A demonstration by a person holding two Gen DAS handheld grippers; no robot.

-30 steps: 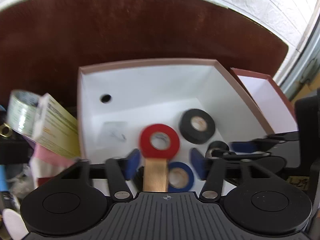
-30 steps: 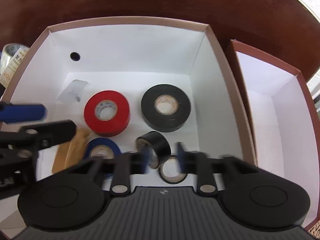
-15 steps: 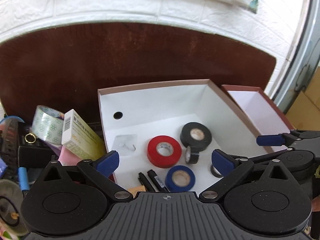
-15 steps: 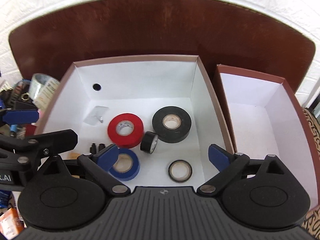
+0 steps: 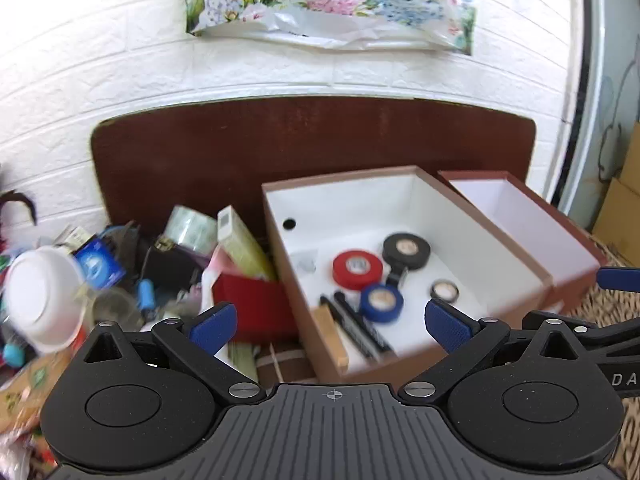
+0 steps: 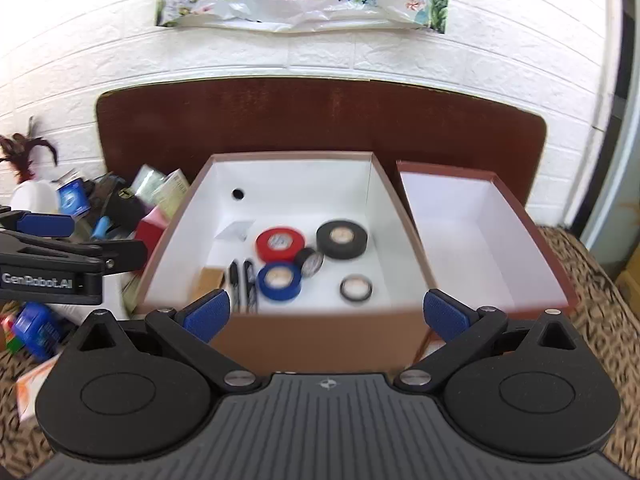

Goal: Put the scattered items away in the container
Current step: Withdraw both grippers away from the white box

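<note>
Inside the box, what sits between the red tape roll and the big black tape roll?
A small black tape roll on edge lies just in front of the gap between the red tape roll and the big black tape roll; clearest in the right wrist view.

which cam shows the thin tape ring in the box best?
Right wrist: the thin ring lies flat, alone, clear of the box rim. Left wrist shows it smaller, close beside a blue pad.

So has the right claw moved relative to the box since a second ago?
Yes. The right claw has pulled back out of the box: its open pads now sit nearer than the front wall, nothing between them, having just opened and left the small black tape roll inside.
</note>
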